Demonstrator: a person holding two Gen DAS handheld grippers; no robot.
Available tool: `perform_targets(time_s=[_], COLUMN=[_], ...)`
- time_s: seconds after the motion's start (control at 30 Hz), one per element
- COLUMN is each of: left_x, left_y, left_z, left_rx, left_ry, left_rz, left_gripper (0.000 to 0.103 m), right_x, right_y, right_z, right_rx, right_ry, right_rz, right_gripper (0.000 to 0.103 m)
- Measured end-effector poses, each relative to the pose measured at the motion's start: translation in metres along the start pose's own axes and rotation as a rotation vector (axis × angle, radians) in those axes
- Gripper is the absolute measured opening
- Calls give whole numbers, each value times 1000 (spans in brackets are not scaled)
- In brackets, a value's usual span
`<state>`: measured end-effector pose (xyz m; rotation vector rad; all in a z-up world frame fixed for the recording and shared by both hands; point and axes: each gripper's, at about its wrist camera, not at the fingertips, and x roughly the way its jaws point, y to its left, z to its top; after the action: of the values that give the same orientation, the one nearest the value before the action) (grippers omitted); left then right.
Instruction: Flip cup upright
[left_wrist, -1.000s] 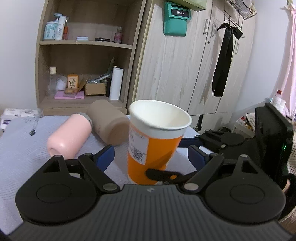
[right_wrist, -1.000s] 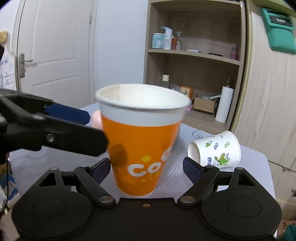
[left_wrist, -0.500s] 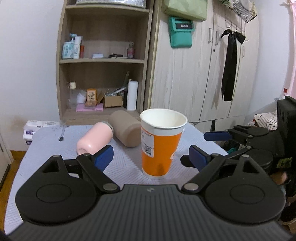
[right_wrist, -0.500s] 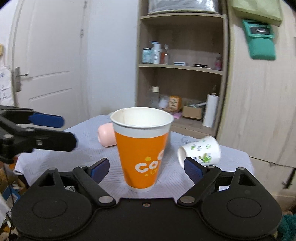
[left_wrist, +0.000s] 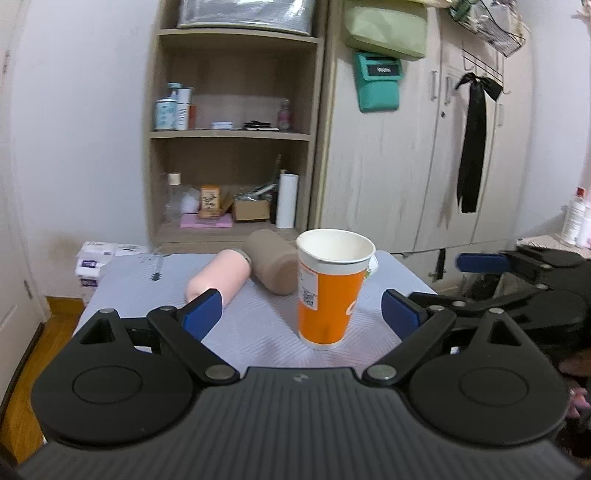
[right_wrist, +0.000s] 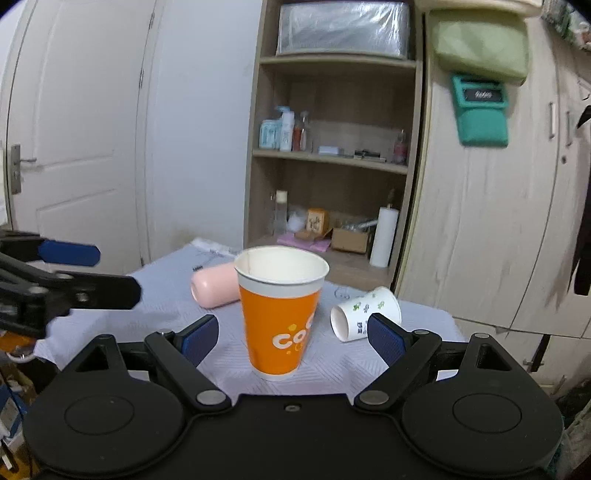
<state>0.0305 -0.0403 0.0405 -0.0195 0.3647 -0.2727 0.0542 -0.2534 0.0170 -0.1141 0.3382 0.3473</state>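
Observation:
An orange paper cup (left_wrist: 328, 295) stands upright, mouth up, on the cloth-covered table (left_wrist: 140, 280); it also shows in the right wrist view (right_wrist: 280, 314). My left gripper (left_wrist: 302, 313) is open and empty, a short way back from the cup. My right gripper (right_wrist: 291, 334) is open and empty, also back from the cup. The right gripper shows at the right edge of the left wrist view (left_wrist: 524, 280); the left gripper shows at the left edge of the right wrist view (right_wrist: 66, 273).
A pink bottle (left_wrist: 218, 277) and a beige bottle (left_wrist: 273, 266) lie on their sides behind the cup. A white cup with green leaves (right_wrist: 364, 312) lies on its side to the right. A shelf unit (left_wrist: 236, 147) and wardrobe (left_wrist: 424, 166) stand behind the table.
Both grippers have pulled back from the orange cup, which stays upright on the table and now looks smaller and farther away.

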Motion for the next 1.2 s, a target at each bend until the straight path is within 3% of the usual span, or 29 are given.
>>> perform_targets(time_s=[0.37,0.63,0.77,0.9,1.2], left_x=[-11,-7,-6,-2,4], left_y=[-3,6,5,0,-3], left_z=[-21,-28,-29,-32,-33], left_rx=[-57,-110,-100,-57,-25], left_ry=[30,44,38,35,69], left_rz=[115,144,150,198,252], left_gripper=[98,99,103,103,103], right_x=[-27,-30,-31,-28,-29], right_y=[17,23,23,27,19], right_z=[-22,-21,-23,-26,-28], right_rx=[85,88,83,68,128], right_ry=[4,-16,-28,-3,8], right_rz=[-87,-140,-144,-202,-220], right_gripper=[91,94,103,103,103])
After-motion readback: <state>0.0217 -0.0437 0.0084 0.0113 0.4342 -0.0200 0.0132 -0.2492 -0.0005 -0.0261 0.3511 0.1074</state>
